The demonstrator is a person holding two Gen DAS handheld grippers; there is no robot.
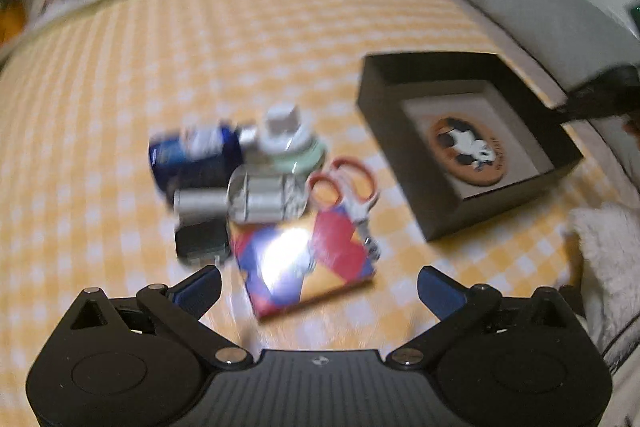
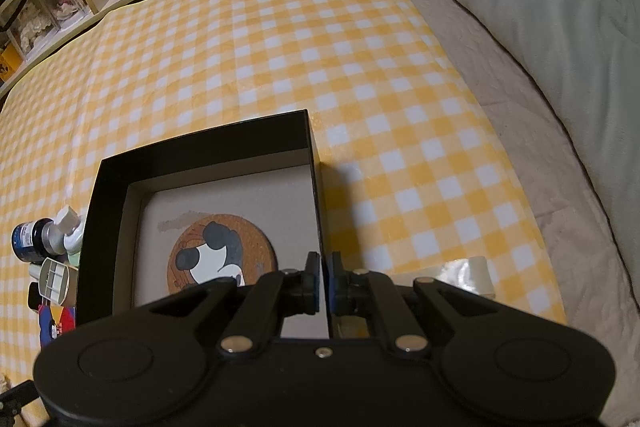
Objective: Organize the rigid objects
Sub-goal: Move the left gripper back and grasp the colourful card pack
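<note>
right gripper point(image 2: 324, 281) pinches the black box point(image 2: 200, 147) by its 3 o'clock wall; bare checked cloth point(image 2: 280, 39) toward 12. left gripper point(image 1: 320, 287) gapes wide, empty, over the colourful card box point(image 1: 304, 259).

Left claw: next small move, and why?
Probably ease the left claw forward and down onto the colourful flat box. It is open, empty, and that box lies nearest. The right claw is shut on the wall of the black box, which holds only a coaster.
</note>
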